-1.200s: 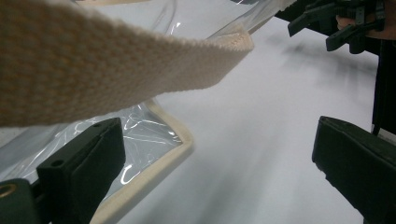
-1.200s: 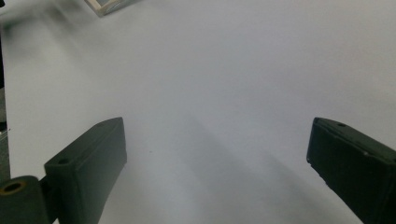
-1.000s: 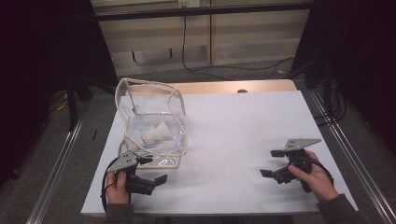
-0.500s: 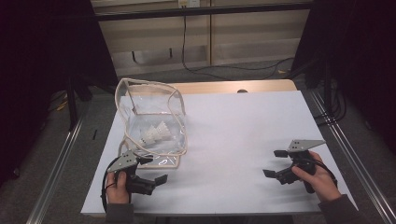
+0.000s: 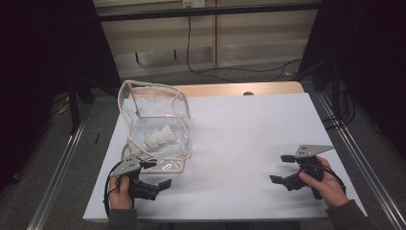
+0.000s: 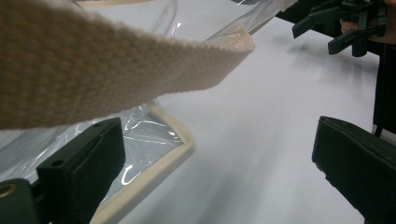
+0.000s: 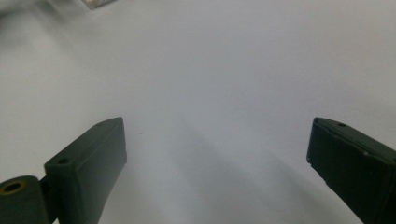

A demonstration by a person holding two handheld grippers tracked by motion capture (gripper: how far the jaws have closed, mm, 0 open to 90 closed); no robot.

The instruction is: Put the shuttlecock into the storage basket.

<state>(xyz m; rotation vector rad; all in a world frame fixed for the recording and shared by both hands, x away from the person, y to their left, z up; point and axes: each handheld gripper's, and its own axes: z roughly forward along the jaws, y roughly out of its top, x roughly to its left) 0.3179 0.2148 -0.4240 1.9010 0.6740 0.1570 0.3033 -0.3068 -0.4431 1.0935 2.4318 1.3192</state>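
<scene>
A clear plastic bag (image 5: 154,120) with cream trim stands open at the table's left, with white shuttlecocks (image 5: 160,138) inside. My left gripper (image 5: 158,173) is open at the bag's near edge. In the left gripper view its jaws (image 6: 219,163) straddle the bag's trimmed corner (image 6: 159,151), and a cream webbing strap (image 6: 116,70) hangs just above them, touching neither. My right gripper (image 5: 281,168) is open at the near right, low over the bare table. Nothing lies between its jaws (image 7: 217,158). It also appears far off in the left gripper view (image 6: 350,25).
The white table (image 5: 249,124) has a wooden strip along its far edge. Metal rails (image 5: 57,163) run along the floor on both sides, and cables lie beyond the table. A corner of the bag (image 7: 98,3) sits at the top left of the right gripper view.
My right gripper has drifted slightly right and toward the near edge. The left gripper and the bag have stayed put.
</scene>
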